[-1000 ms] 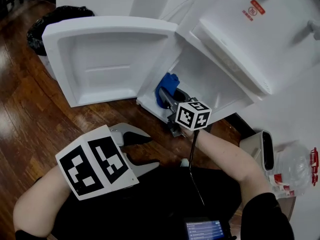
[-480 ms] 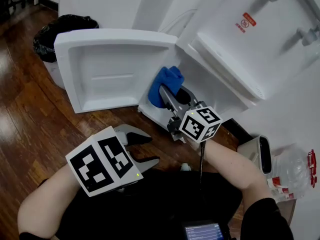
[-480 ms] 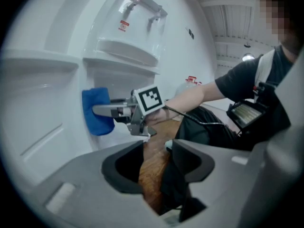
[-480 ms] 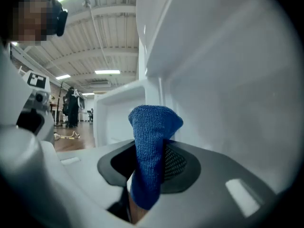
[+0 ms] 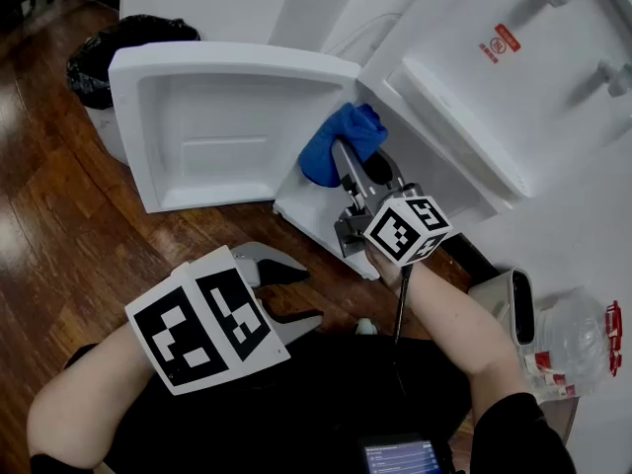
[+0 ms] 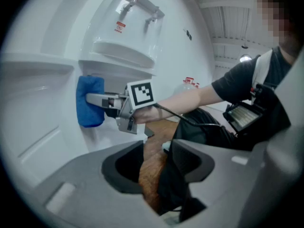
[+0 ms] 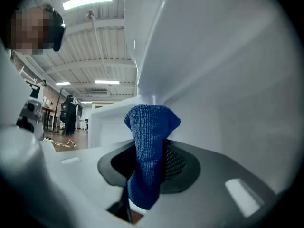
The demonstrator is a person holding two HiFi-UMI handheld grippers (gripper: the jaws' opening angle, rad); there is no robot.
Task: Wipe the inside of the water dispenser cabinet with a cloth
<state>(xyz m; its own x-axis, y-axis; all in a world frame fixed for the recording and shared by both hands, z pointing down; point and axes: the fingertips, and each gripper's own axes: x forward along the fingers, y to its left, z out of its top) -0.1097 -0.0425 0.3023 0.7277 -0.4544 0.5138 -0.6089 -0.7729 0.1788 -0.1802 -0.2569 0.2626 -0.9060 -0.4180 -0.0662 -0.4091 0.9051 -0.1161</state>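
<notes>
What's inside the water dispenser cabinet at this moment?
A blue cloth, clamped in the right tongs, sits at the cabinet opening by its white wall. The deeper interior is hidden behind cloth and tongs.

1. The water dispenser (image 5: 494, 77) runs off the head view's top and right edges.
2. Its red label (image 5: 507, 39) is too small to read.
3. Most of the cabinet (image 5: 420, 181) lies hidden under the dispenser's front and behind the blue cloth (image 5: 321, 156) and the right gripper (image 5: 344, 156).
4. Whether the cloth touches a cabinet wall, I cannot tell.
5. The black bin bag (image 5: 118, 42) is half hidden behind the open door (image 5: 227, 126).
6. The screen (image 5: 400, 455) is cut by the bottom edge, its text unreadable.
7. The plastic bag (image 5: 578, 339) is clipped at the right edge.
</notes>
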